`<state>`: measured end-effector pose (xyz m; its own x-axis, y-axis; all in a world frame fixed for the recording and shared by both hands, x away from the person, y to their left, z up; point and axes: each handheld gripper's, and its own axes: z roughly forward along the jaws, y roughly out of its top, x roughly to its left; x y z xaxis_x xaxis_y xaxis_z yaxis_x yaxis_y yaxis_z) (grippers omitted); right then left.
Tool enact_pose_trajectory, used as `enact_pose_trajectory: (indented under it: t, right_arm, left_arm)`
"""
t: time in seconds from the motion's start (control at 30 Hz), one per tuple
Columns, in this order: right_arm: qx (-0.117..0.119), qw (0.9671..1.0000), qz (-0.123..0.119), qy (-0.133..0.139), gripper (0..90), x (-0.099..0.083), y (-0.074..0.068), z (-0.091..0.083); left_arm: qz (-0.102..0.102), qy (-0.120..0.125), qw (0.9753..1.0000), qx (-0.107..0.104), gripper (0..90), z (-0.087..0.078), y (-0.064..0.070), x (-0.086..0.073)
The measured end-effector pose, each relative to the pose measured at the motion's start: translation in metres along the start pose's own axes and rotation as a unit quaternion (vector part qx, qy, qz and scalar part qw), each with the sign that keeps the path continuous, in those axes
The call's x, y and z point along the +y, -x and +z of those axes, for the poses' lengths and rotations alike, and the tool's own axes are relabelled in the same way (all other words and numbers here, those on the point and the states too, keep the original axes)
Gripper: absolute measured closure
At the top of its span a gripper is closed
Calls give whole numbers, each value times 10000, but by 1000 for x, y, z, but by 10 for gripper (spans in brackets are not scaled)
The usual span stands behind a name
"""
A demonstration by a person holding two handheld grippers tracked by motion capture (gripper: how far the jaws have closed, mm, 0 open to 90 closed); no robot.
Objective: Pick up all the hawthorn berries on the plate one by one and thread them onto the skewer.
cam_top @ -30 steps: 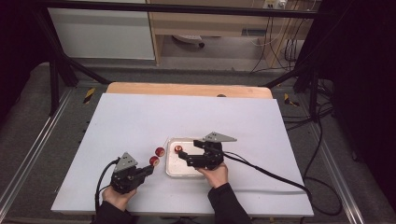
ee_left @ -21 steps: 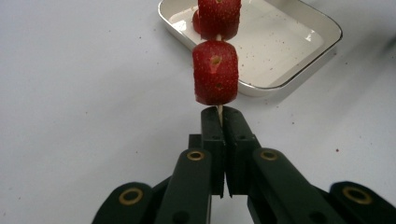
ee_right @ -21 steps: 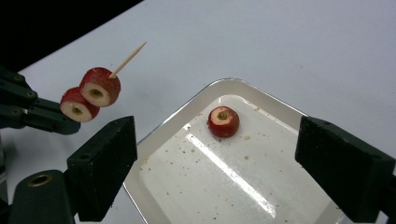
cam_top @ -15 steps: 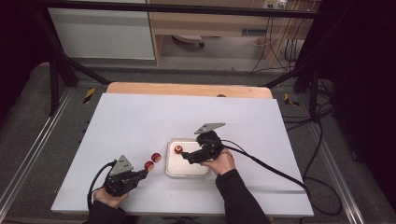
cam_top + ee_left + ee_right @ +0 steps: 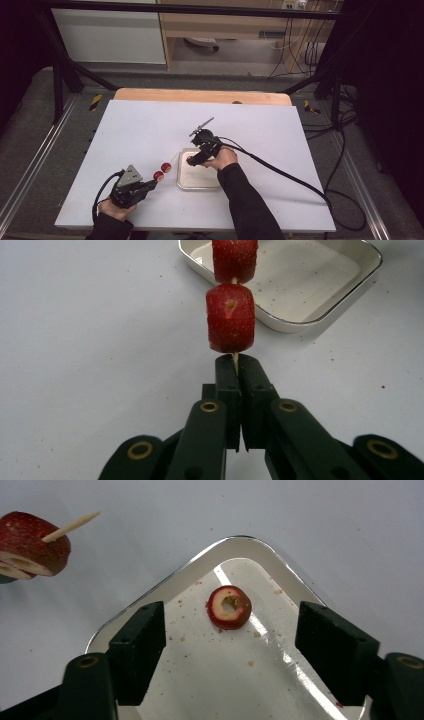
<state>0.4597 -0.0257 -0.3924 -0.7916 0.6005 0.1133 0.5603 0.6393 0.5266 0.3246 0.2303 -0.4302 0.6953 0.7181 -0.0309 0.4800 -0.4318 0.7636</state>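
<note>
My left gripper (image 5: 239,365) is clamped on a thin wooden skewer (image 5: 234,358) with two bumpy red fruit chunks (image 5: 230,317), low-centre in frame. My right gripper (image 5: 230,650) is wide apart over the shiny metal tray (image 5: 165,587), straddling a hollow red ring slice (image 5: 229,607).

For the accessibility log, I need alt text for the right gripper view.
The right gripper, jaws wide open, hovers over a shallow white tray holding one red fruit slice with a pale hollow centre. At upper left, a red fruit piece sits on a wooden skewer above the white table.
</note>
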Motion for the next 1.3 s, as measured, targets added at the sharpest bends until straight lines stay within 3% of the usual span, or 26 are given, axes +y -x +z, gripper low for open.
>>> enact_pose_trajectory:
  t: [0.17, 0.4, 0.87, 1.13, 1.3]
  right_arm:
    - [22, 9993, -84, -351, 404, 10, 3, 10]
    - [75, 9982, -169, -574, 467, 15, 6, 23]
    - [148, 9969, -274, -718, 552, 18, 5, 37]
    - [192, 9962, -127, -839, 611, 18, 6, 40]
    - [244, 9971, -64, -712, 615, 18, 6, 35]
  left_arm:
    - [5, 1, 10000, 8, 879, 0, 0, 0]
    - [-29, -27, 10000, -11, 879, 2, -1, 1]
    - [-2, -56, 10000, -52, 879, 4, 1, 1]
    - [-9, -55, 10000, -50, 880, 4, 1, 2]
    - [4, -39, 10000, -36, 879, 4, 2, 2]
